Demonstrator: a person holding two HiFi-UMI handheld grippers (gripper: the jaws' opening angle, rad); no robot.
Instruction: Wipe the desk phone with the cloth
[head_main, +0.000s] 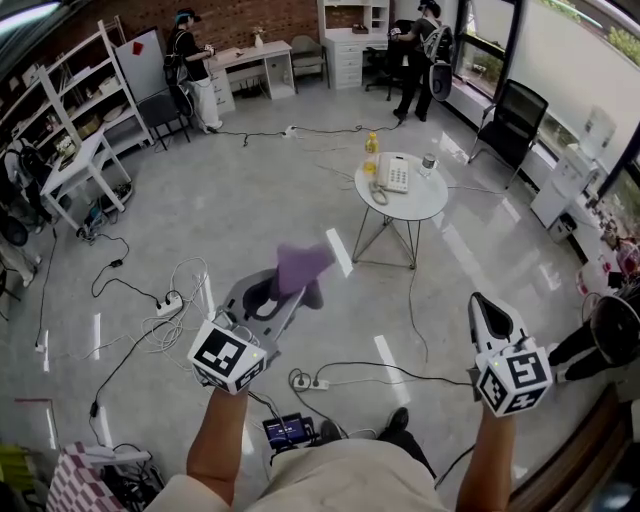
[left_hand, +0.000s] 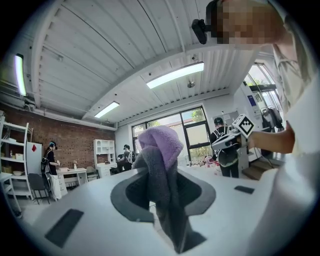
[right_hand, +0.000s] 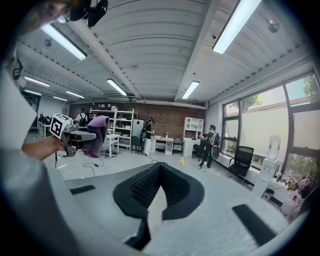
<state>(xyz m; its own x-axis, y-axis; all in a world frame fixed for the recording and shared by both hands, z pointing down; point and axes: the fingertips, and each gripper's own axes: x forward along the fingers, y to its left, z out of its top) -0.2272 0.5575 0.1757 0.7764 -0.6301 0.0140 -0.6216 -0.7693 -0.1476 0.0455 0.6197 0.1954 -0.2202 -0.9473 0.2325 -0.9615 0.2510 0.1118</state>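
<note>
**Approach step: cloth gripped, phone not yet reached.**
Left gripper (head_main: 287, 288) jaws clamp the purple fleece cloth (head_main: 302, 266), bunched above the tips. The white desk phone (head_main: 393, 172) sits on the round white table (head_main: 428, 203) at 1 o'clock from the cloth, well apart. Right gripper (head_main: 480, 303) jaws are fully together, empty. Carry the cloth level to the phone; steady the phone base with the right gripper.

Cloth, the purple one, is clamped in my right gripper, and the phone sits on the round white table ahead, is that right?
No. The cloth is clamped in the left gripper, not the right gripper; the left gripper view shows it between those jaws. The phone does sit on the round white table ahead.
</note>
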